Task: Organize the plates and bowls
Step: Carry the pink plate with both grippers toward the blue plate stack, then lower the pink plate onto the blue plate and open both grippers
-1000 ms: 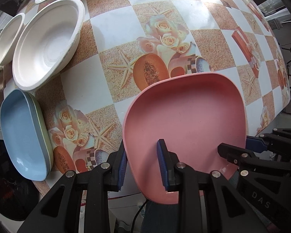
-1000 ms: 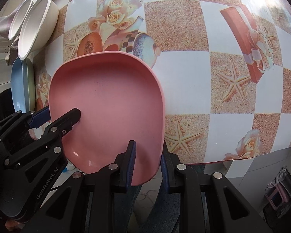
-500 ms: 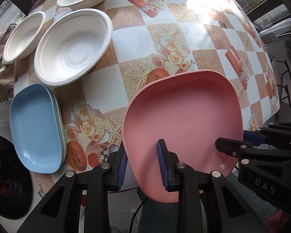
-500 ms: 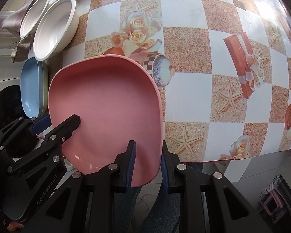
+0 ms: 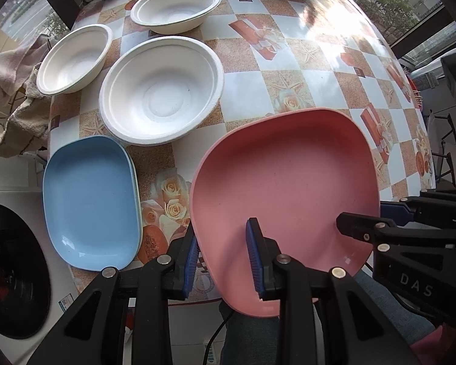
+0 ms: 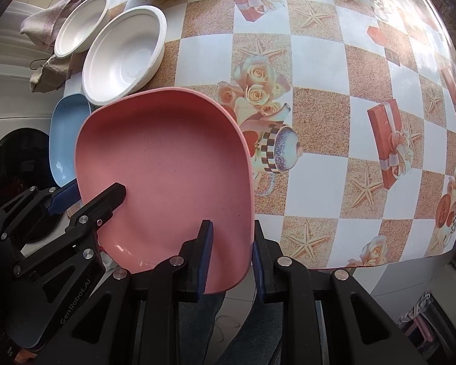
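A pink plate (image 5: 288,188) is held level above the table's near edge by both grippers. My left gripper (image 5: 223,258) is shut on its near left rim. My right gripper (image 6: 231,255) is shut on its near right rim; the plate also shows in the right wrist view (image 6: 167,167). A blue plate (image 5: 89,200) lies on a second plate at the table's left edge, left of the pink one. Three white bowls stand behind it: a large one (image 5: 162,89), a small one (image 5: 74,59), and a far one (image 5: 176,7).
The table (image 5: 246,88) has a checked cloth with roses and starfish. A crumpled towel (image 5: 18,115) hangs at the left edge. A dark round appliance door (image 5: 12,270) sits below left. Dark cloth and containers stand at the far edge.
Both grippers have lifted the pink plate higher off the table. More of the table, the bowls and the blue plate have come into view.
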